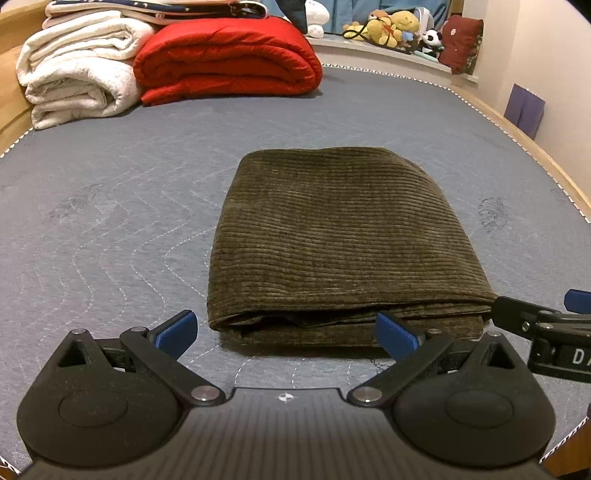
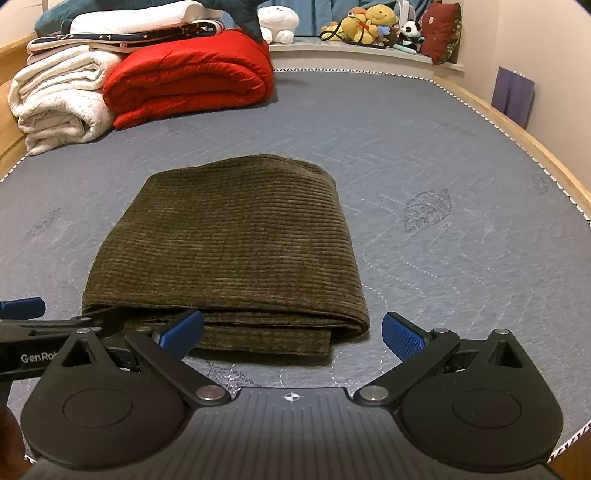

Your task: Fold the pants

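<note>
Dark olive corduroy pants (image 1: pixel 343 236) (image 2: pixel 229 243) lie folded into a thick rectangle on the grey quilted mattress (image 1: pixel 110 206) (image 2: pixel 461 240), layered edges facing me. My left gripper (image 1: pixel 286 334) is open just in front of the near edge, with blue pads (image 1: pixel 177 332) spread wide and nothing between them. My right gripper (image 2: pixel 293 334) is also open at the near edge, its left pad (image 2: pixel 183 328) close to the fabric, holding nothing. Each gripper shows at the side of the other's view: the right gripper (image 1: pixel 546 325) and the left gripper (image 2: pixel 44 325).
A folded red quilt (image 1: pixel 225 59) (image 2: pixel 188 77) and white blankets (image 1: pixel 74 70) (image 2: pixel 59 96) are stacked at the far left. Plush toys (image 1: pixel 395 26) (image 2: pixel 373 22) sit on a ledge behind. A wooden bed frame (image 1: pixel 535 147) (image 2: pixel 517 129) borders the right side.
</note>
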Tool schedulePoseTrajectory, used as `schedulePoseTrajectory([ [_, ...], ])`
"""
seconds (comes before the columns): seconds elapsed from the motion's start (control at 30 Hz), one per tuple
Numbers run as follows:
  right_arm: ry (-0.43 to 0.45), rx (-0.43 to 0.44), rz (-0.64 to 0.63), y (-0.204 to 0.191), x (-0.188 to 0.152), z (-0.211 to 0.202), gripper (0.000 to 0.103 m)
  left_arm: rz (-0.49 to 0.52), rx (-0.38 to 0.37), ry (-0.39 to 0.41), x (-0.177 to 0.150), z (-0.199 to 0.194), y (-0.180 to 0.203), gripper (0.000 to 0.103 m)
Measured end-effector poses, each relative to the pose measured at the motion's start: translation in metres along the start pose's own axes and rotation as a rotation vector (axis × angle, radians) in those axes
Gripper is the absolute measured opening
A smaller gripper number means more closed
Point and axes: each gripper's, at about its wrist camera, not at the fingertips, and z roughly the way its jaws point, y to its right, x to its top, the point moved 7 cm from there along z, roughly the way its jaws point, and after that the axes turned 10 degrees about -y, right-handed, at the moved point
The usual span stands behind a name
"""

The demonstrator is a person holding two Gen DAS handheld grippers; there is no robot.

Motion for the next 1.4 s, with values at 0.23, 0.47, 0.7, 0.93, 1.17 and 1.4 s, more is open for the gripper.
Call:
schedulePoseTrajectory([
  [0.23, 0.003, -0.008, 0.003, 0.0022, -0.0014, -0.0013, 0.102, -0.001, -0.002, 0.006, 0.0004, -0.0018, -0.0034, 0.103],
  [0.47, 0.004, -0.013, 0.009, 0.0035, -0.0016, -0.0007, 0.102, -0.002, -0.002, 0.011, 0.0008, -0.0026, -0.0031, 0.103],
  [0.7, -0.001, -0.014, 0.009, 0.0023, -0.0013, 0.0007, 0.102, -0.001, -0.005, 0.014, 0.0007, -0.0026, -0.0017, 0.103],
  [0.93, -0.003, -0.014, 0.010, 0.0014, -0.0007, 0.0006, 0.102, 0.004, -0.009, 0.017, -0.0003, -0.0032, -0.0015, 0.103],
  [1.17, -0.006, -0.015, 0.012, 0.0003, -0.0022, 0.0014, 0.102, 0.006, -0.008, 0.023, -0.0002, -0.0046, -0.0013, 0.103],
  [1.4, -0.009, -0.014, 0.019, 0.0002, -0.0034, 0.0020, 0.102, 0.008, -0.010, 0.025, 0.0001, -0.0053, -0.0016, 0.103],
])
